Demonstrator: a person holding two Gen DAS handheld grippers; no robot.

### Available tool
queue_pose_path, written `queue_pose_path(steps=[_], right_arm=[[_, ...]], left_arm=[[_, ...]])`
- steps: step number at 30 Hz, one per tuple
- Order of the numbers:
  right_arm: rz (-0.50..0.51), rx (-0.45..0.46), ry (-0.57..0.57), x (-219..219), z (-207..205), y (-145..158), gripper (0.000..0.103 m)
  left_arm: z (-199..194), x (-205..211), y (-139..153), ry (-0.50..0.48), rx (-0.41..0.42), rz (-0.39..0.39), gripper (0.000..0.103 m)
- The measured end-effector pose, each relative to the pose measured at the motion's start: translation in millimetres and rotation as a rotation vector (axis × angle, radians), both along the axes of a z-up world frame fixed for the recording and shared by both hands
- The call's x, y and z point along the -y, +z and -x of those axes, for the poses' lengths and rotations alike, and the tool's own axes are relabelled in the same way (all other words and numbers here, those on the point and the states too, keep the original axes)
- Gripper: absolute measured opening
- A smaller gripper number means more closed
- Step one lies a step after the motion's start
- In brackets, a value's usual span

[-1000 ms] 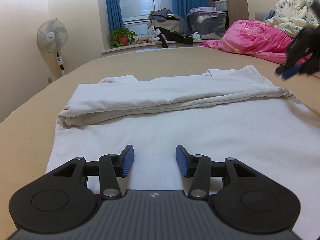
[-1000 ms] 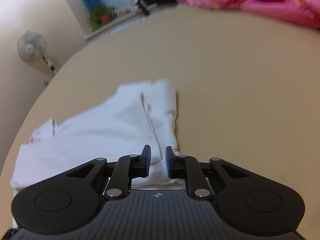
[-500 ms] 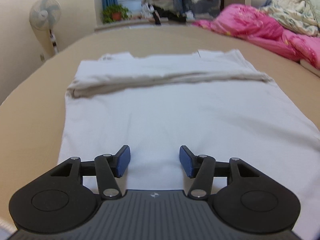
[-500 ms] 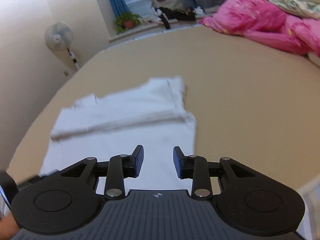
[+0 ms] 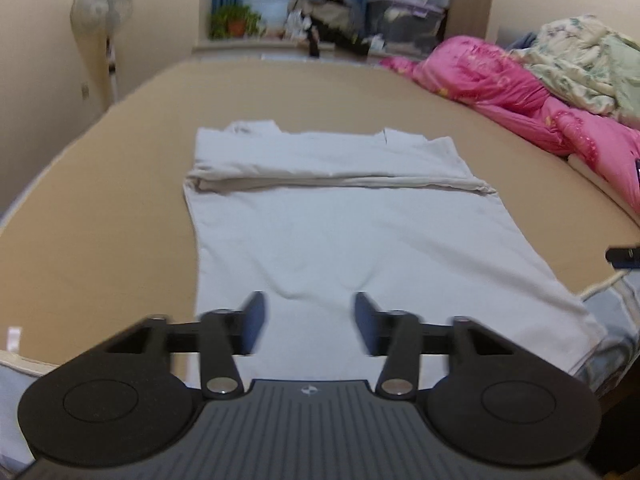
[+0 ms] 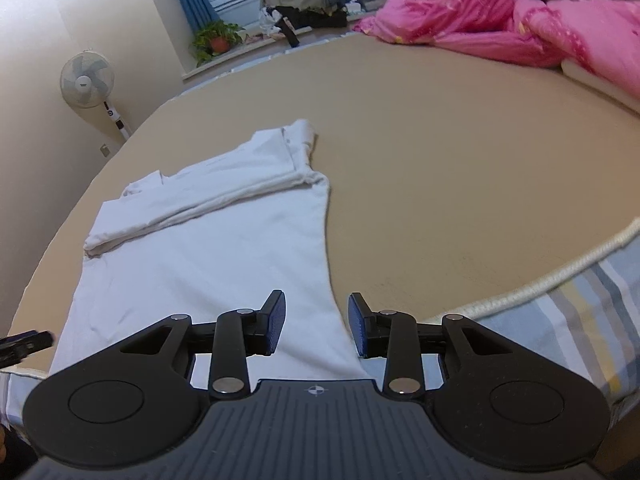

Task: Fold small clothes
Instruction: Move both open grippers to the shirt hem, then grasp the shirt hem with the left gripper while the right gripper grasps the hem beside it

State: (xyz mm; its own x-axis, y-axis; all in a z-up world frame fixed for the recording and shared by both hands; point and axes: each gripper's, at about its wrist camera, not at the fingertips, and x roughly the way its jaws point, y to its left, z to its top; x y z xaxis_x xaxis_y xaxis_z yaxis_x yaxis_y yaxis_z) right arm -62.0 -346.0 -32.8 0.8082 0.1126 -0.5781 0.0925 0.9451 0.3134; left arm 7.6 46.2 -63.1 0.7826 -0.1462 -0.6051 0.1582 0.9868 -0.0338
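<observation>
A white T-shirt (image 5: 352,236) lies flat on the tan bed sheet (image 5: 120,220), its far part folded over into a thick band (image 5: 332,168). It also shows in the right wrist view (image 6: 208,248). My left gripper (image 5: 308,322) is open and empty, hovering over the shirt's near hem, toward its left side. My right gripper (image 6: 316,322) is open and empty above the shirt's near right corner. The tip of the right gripper (image 5: 624,258) shows at the right edge of the left wrist view; the left gripper's tip (image 6: 24,342) shows at the left edge of the right wrist view.
A pink quilt (image 5: 520,88) and a floral blanket (image 5: 588,64) are piled at the bed's far right. A standing fan (image 6: 86,80), a potted plant (image 6: 218,40) and storage clutter (image 5: 404,16) stand by the window. The bed's piped edge (image 6: 560,276) runs near me.
Both grippers have pulled back toward the near edge of the bed and risen. The right gripper has opened wider and let go of the folded band. The shirt lies still.
</observation>
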Motion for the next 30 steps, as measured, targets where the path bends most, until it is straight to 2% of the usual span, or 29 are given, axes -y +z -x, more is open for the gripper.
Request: queue_pose_path(steps=[1,2,3,5,10,13,18,22,25,30], right_arm=[[-0.002,-0.009,-0.004,2.0,-2.6,-2.5,0.036],[-0.005,-0.021,-0.006,3.6,-5.9,-6.0,0.036],[-0.007,-0.042,-0.007,5.4,-9.4,-10.9,0.036],[-0.014,-0.095,-0.007,7.7,-16.1,-21.4,0.036],[-0.067,-0.205,0.013,7.6,-28.5,-41.3,0.036],[-0.044,-0.242,0.013,5.0,-32.5,-46.6,0.036],[-0.043,-0.314,0.011,8.8,-34.7,-58.8,0.036],[-0.039,-0.340,0.021,8.2,-33.3,-64.0,0.037],[-0.025,-0.344,0.025,6.2,-33.3,-64.4,0.037],[-0.013,-0.347,0.030,3.3,-32.8,-64.1,0.037]], left_arm=[[5.4,-3.0,-6.1,-0.003,0.005,0.002,0.020],[8.2,-6.6,-12.8,0.005,-0.013,0.013,0.012],[9.0,-11.6,-19.6,0.020,-0.044,0.033,0.011],[10.5,-21.0,-28.3,0.060,-0.085,0.066,0.011],[10.2,-42.7,-40.6,0.137,-0.151,0.091,0.013],[10.3,-55.6,-45.2,0.211,-0.195,0.099,0.014],[14.1,-63.9,-46.2,0.264,-0.210,0.101,0.016],[14.8,-67.0,-45.5,0.293,-0.213,0.102,0.020],[16.2,-69.8,-45.3,0.328,-0.215,0.103,0.031],[17.2,-73.7,-49.4,0.341,-0.253,0.114,0.032]])
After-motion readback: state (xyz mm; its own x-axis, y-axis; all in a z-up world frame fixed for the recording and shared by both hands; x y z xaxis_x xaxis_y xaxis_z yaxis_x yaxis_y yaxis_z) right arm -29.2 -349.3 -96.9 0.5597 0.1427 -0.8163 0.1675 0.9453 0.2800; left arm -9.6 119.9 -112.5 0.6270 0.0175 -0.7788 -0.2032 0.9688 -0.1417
